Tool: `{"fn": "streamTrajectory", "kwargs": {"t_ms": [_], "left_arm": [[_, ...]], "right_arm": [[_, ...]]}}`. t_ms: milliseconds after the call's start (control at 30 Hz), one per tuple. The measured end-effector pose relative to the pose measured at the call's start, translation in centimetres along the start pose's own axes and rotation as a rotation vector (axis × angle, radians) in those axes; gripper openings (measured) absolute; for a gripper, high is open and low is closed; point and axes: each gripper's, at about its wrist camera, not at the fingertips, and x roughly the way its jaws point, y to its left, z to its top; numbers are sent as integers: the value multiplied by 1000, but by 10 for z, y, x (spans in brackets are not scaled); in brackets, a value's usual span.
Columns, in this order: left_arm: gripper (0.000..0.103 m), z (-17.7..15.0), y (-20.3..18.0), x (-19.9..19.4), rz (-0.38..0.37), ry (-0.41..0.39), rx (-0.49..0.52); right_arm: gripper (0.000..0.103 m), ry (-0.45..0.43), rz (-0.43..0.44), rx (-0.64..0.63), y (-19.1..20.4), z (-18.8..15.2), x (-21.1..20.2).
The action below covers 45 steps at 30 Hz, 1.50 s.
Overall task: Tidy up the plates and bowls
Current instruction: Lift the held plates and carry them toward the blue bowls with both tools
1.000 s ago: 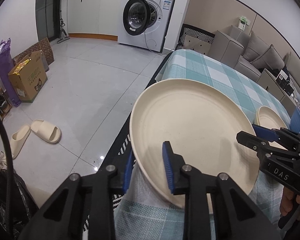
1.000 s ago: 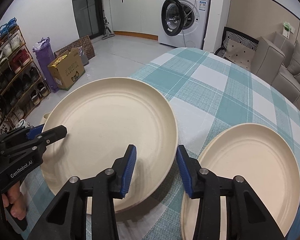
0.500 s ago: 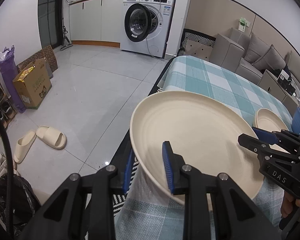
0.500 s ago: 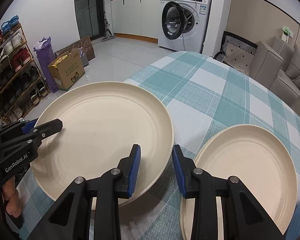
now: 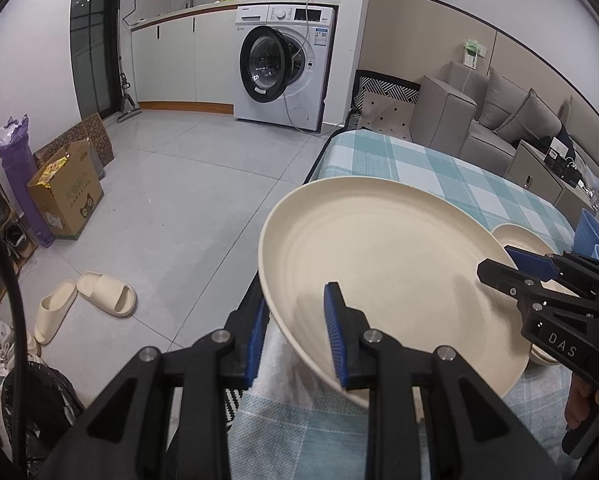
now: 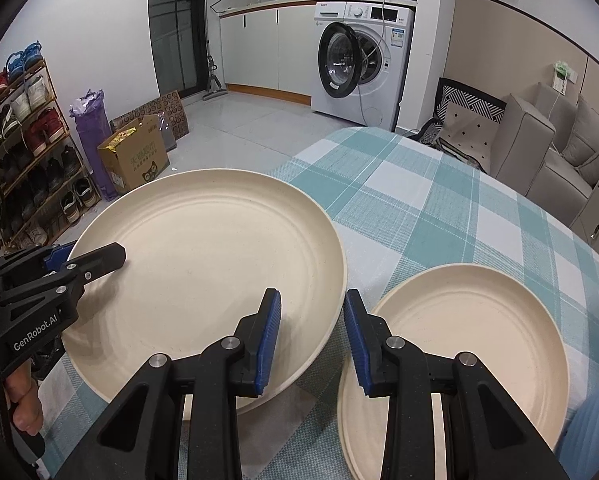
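A large cream plate [image 5: 387,280] is pinched at its near rim by the left gripper [image 5: 295,342], one blue pad above the plate and one beneath it. The plate sits tilted over the corner of the checked counter [image 5: 439,168], with the rim on the floor side lifted. The right gripper [image 6: 311,340] straddles the opposite rim, one pad over the plate's inner surface and the other outside. Its fingers stand apart with a gap at the rim, so it is spread, not pinching. Only the right wrist view shows the second plate [image 6: 471,344] whole, lying flat on the counter just right of that gripper, and the shoe rack [image 6: 23,128] far to its left. Only the left wrist view shows the slippers [image 5: 87,300] on the floor left of the left gripper.
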Motion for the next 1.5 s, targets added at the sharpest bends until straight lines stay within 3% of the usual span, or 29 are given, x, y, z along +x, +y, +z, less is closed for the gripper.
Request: {"fn": "streamTrajectory", "kwargs": {"t_ms": [700, 1500], "left_arm": [[26, 19, -79, -28, -73, -62, 115], [27, 15, -164, -10, -185, -25, 223]], "right_arm": [[33, -91, -90, 94, -61, -17, -75], [33, -77, -240, 174, -131, -57, -109]]}}
